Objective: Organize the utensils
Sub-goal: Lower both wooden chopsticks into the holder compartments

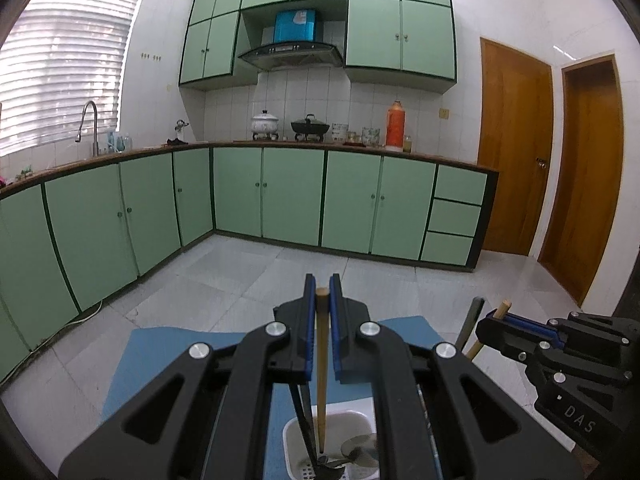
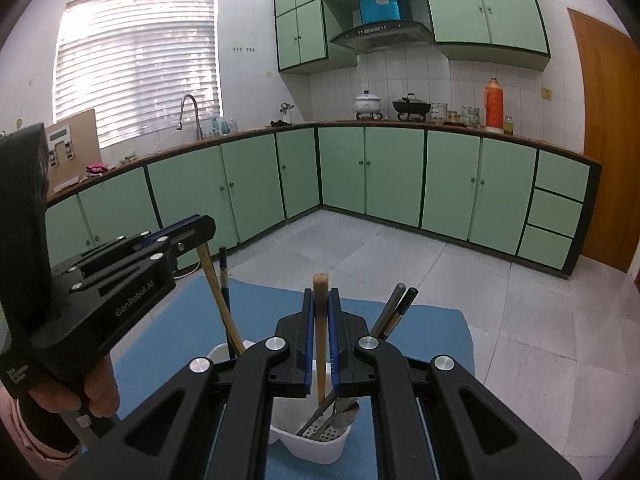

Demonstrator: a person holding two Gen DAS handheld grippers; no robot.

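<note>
Green-cabinet kitchen; white caddy [image 2: 316, 446] half hidden behind tongs [image 2: 320, 312].

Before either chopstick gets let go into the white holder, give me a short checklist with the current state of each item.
1. Left gripper clamped on its wooden chopstick: ok.
2. Left chopstick's lower end inside the white holder: ok.
3. Right gripper clamped on its own chopstick: ok.
4. Right chopstick's tip inside a compartment: ok, though touching the bottom: cannot tell.
5. Holder standing upright on the blue mat: ok.
6. Spoons lying in the compartment may block seating: cannot tell.
</note>
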